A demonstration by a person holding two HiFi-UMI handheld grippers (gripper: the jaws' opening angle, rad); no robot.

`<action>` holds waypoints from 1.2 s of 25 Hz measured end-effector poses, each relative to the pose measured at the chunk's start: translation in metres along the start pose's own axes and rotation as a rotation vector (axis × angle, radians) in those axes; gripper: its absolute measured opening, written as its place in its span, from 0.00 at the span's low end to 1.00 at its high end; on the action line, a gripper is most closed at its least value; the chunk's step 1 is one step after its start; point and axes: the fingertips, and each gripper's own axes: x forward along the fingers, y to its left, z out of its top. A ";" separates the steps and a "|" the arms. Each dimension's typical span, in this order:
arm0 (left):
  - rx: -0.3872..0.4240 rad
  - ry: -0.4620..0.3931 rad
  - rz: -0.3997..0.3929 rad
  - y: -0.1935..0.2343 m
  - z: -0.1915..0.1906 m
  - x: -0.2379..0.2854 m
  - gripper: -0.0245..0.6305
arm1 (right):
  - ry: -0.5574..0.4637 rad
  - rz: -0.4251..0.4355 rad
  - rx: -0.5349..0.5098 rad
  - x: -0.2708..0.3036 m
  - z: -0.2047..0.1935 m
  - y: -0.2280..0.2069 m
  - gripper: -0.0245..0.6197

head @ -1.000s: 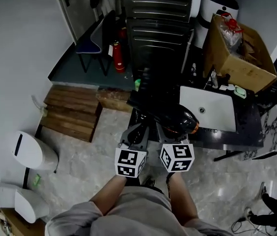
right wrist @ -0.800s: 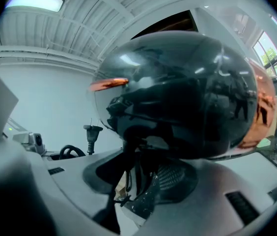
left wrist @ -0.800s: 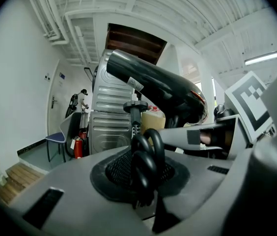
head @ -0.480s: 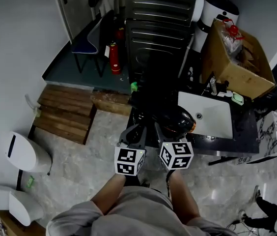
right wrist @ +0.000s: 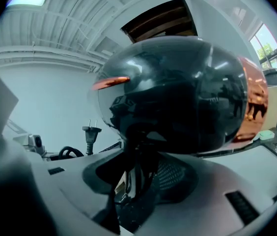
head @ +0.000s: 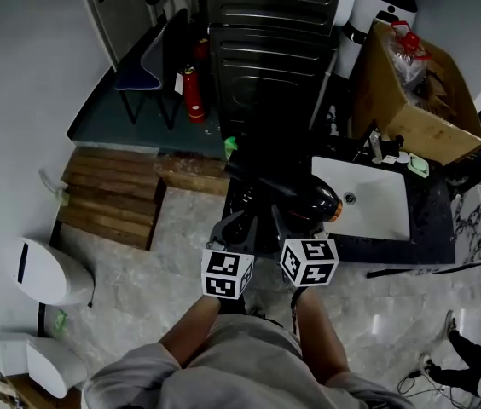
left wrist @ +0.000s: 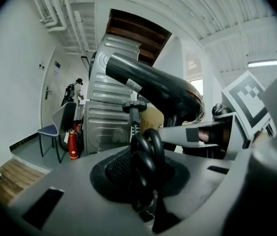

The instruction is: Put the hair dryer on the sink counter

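Observation:
The black hair dryer (head: 298, 196) with a copper ring hangs over the left end of the dark sink counter (head: 432, 228), beside the white basin (head: 367, 196). My right gripper (head: 287, 221) is shut on its handle; in the right gripper view the dryer's glossy body (right wrist: 178, 97) fills the frame above the jaws of my right gripper (right wrist: 137, 176). My left gripper (head: 236, 226) is shut on the coiled black cord (left wrist: 146, 154), held just left of the dryer (left wrist: 153, 90). The plug (right wrist: 90, 132) dangles to the left.
A grey ribbed appliance (head: 270, 49) stands behind the counter, with a cardboard box (head: 415, 83) at the back right. A faucet (head: 377, 147) and a green soap dish (head: 418, 166) sit by the basin. A fire extinguisher (head: 191, 92), a blue chair (head: 138, 75) and wooden boards (head: 113, 194) lie to the left.
Both grippers have carried the dryer and its cord forward and slightly lower toward the counter. The holds on the handle and the cord are the same.

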 end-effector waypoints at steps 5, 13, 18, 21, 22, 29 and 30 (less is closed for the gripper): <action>-0.007 0.018 -0.022 0.009 -0.001 0.021 0.14 | 0.012 -0.025 0.015 0.018 0.001 -0.013 0.33; -0.026 0.081 -0.052 0.029 -0.022 0.046 0.14 | 0.078 -0.047 0.093 0.052 -0.021 -0.028 0.33; -0.050 0.120 -0.058 0.045 -0.036 0.059 0.14 | 0.122 -0.043 0.130 0.072 -0.035 -0.028 0.33; -0.050 0.126 -0.059 0.055 -0.038 0.065 0.14 | 0.125 -0.032 0.162 0.081 -0.039 -0.028 0.33; -0.052 0.126 -0.060 0.057 -0.038 0.067 0.14 | 0.127 -0.032 0.176 0.084 -0.040 -0.029 0.33; -0.071 0.128 -0.083 0.067 -0.036 0.078 0.14 | 0.145 -0.034 0.210 0.094 -0.037 -0.037 0.33; -0.080 0.133 -0.091 0.067 -0.036 0.080 0.14 | 0.153 -0.033 0.204 0.094 -0.037 -0.038 0.33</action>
